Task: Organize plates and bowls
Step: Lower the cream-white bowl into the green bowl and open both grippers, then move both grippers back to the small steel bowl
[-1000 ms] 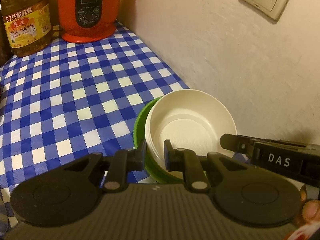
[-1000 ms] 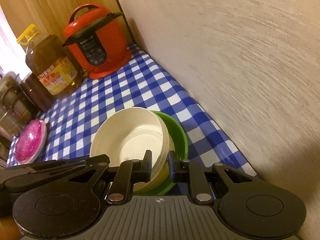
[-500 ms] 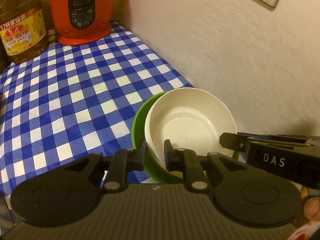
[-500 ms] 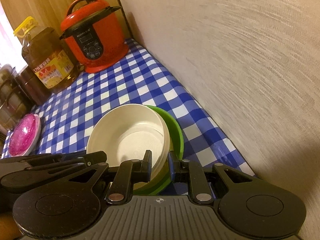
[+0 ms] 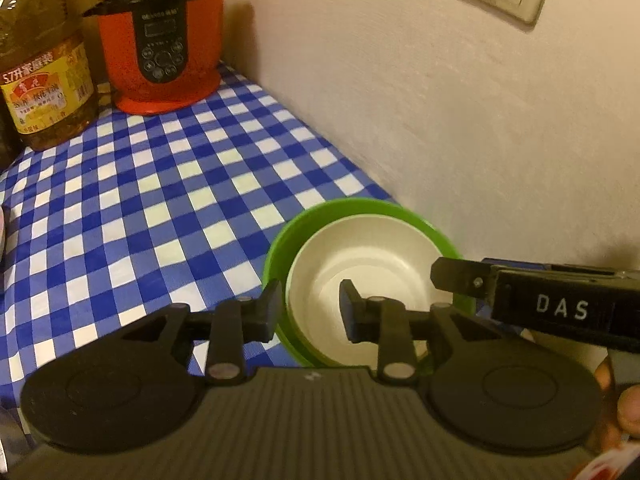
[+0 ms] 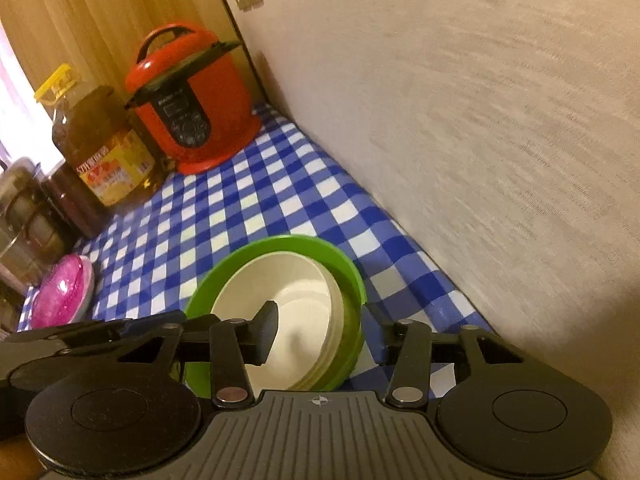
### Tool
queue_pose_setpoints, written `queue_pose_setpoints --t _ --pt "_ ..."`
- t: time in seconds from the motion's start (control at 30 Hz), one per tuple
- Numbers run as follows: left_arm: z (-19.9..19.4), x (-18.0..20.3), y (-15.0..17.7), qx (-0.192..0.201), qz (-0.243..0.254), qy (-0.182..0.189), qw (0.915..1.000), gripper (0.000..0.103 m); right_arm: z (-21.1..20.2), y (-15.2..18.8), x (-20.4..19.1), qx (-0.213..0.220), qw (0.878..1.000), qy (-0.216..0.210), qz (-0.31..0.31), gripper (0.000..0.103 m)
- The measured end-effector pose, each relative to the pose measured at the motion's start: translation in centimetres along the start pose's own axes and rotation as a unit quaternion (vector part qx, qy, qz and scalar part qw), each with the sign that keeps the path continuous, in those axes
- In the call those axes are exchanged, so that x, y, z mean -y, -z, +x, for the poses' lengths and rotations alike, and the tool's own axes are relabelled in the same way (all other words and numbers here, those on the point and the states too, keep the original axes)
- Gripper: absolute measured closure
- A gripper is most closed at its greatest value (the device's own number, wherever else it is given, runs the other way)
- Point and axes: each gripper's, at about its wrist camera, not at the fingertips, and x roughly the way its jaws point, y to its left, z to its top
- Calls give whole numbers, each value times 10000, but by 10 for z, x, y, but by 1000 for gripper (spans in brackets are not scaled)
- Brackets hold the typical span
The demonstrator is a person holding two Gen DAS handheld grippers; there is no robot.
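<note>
A cream bowl (image 5: 372, 256) sits nested inside a green bowl (image 5: 280, 248) on the blue checked tablecloth by the wall. It also shows in the right wrist view (image 6: 296, 300), inside the green bowl (image 6: 288, 246). My left gripper (image 5: 310, 308) is open, its fingers straddling the near-left rims of both bowls without gripping. My right gripper (image 6: 322, 324) is open, its fingers straddling the near-right rims. The right gripper's finger (image 5: 460, 276) shows in the left view at the bowls' right edge.
A red pressure cooker (image 5: 160, 40) and a large oil bottle (image 5: 40, 64) stand at the back. A pink object on a plate (image 6: 60, 292) lies at the left. Dark jars (image 6: 24, 216) stand behind it. The wall (image 5: 440, 120) runs along the right.
Both grippers have opened and let go of the bowl rims. The cream bowl has dropped down into the green bowl and now sits lower and level.
</note>
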Motion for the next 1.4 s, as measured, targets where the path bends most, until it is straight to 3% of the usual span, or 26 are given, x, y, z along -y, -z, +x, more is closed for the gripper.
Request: queue_pose_setpoints --t 0.37,0.57,0.77,1.4 --pt "-27 -21 3 167 -517 20 9985 70 -16 3 -6 100 9999 8 14 56" --pt "-45 -33 15 149 -727 -118 9972 62 -26 9 -16 89 9999 -61 -33 56" --pt "-71 -45 31 200 -878 -271 9956 62 -37 19 -35 76 9994 -276 -177 56" --pt "-149 -118 88 236 -1364 -1137 9838 58 -39 62 -117 -331 9921 -981 -710 56"
